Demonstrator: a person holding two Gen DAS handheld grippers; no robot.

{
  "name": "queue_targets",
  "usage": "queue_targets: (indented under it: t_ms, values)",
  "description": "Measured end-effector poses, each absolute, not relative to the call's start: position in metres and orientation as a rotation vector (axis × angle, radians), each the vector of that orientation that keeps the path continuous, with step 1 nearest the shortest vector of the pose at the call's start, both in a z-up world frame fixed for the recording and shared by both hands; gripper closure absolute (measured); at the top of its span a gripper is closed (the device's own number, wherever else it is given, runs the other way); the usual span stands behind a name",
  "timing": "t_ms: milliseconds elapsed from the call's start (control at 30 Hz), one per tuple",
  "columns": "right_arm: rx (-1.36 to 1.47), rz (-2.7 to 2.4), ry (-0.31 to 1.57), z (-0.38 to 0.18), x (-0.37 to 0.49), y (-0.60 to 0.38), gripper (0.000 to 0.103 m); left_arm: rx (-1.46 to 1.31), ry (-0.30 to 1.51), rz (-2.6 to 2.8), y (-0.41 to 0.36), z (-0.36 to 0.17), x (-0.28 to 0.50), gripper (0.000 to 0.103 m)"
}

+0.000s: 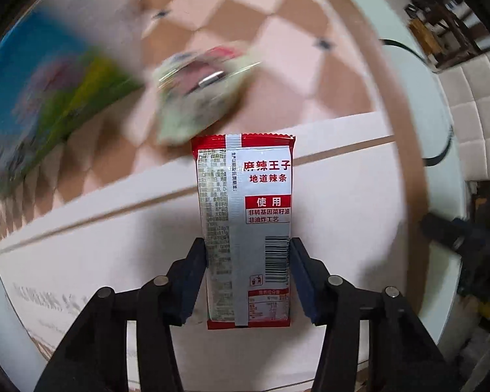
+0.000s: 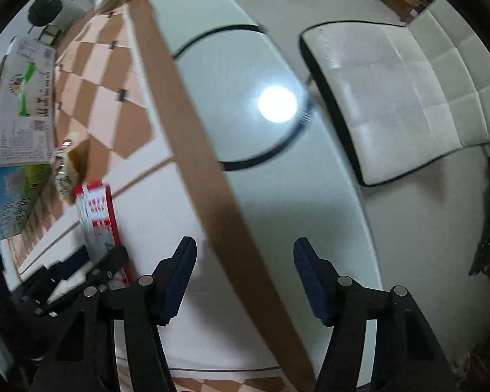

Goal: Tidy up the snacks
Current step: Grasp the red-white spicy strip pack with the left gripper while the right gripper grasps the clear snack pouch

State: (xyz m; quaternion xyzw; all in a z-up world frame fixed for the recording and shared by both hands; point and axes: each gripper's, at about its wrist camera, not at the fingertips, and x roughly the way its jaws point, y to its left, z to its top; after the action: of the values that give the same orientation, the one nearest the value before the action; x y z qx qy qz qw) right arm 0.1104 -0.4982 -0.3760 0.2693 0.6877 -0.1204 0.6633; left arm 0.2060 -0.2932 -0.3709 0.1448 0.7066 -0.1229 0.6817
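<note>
The left gripper (image 1: pixel 247 274) has its two blue pads pressed against the long edges of a red-and-silver spicy-strip snack packet (image 1: pixel 245 225), which stands out toward twelve o'clock, lifted over the white border of the checkered tablecloth (image 1: pixel 277 26). The packet shows its back: centre seam, ingredient print, barcode, red serrated ends. At eleven o'clock lies a blurred pale snack bag (image 1: pixel 199 94); at nine, a blue-green box (image 1: pixel 49 98). The right gripper (image 2: pixel 245 274) is spread wide and empty over the brown cloth band (image 2: pixel 192 150). The hold is only on thin edges, so the slick film could likely buckle or slip during a quick swing.
</note>
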Motion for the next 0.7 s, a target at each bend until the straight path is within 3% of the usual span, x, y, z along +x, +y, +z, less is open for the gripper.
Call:
queue_targets:
  t_ms: [300,700]
  values:
    - [0.637,-0.043,1.507,-0.362,0.19,-0.438,0.037,0.053,1.652,-0.044,-0.178,-0.375,0.213,0.055]
    - [0.604,-0.01,1.538,-0.384,0.274,-0.388,0.038,-0.02,1.646,0.005,-0.142,-0.372,0.22,0.05]
